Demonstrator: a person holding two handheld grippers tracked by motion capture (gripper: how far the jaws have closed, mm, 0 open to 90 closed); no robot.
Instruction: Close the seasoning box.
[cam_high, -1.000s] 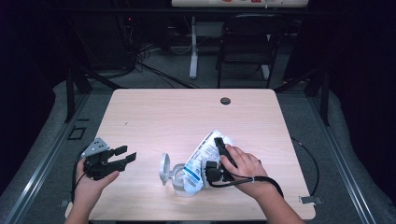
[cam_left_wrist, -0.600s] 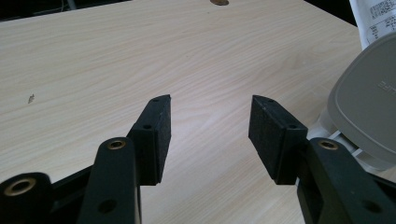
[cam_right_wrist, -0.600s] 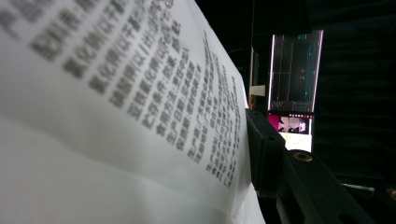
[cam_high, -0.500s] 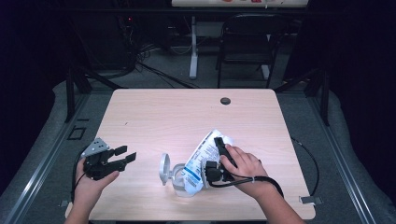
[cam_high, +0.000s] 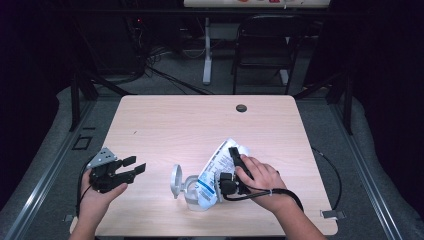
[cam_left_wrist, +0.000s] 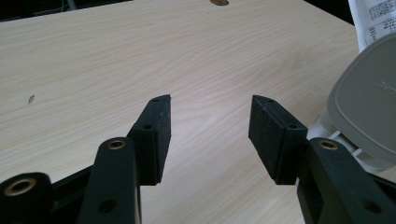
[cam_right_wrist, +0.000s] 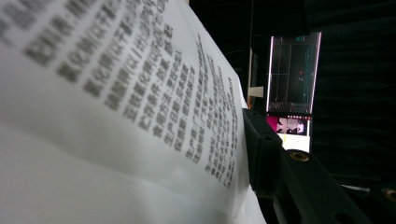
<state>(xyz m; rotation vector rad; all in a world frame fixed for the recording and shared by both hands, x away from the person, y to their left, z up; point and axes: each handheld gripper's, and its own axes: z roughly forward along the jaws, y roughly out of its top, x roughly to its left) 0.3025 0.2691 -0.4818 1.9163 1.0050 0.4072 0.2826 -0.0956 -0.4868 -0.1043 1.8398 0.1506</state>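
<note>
Claw (cam_high: 231, 170) on the right had just been closing on the white printed bag (cam_high: 216, 167), which leaned into a clear container (cam_high: 192, 192) near-centre on the surface (cam_high: 200, 125); left claw (cam_high: 134, 165) hung spread, empty

The white bag (cam_right_wrist: 116, 116) carries dense columns of small black Chinese print — an ingredients-style block, too blurred to read with certainty. In the left gripper view, faint embossed lettering marks the grey lid (cam_left_wrist: 369, 107) — not legible.
</note>
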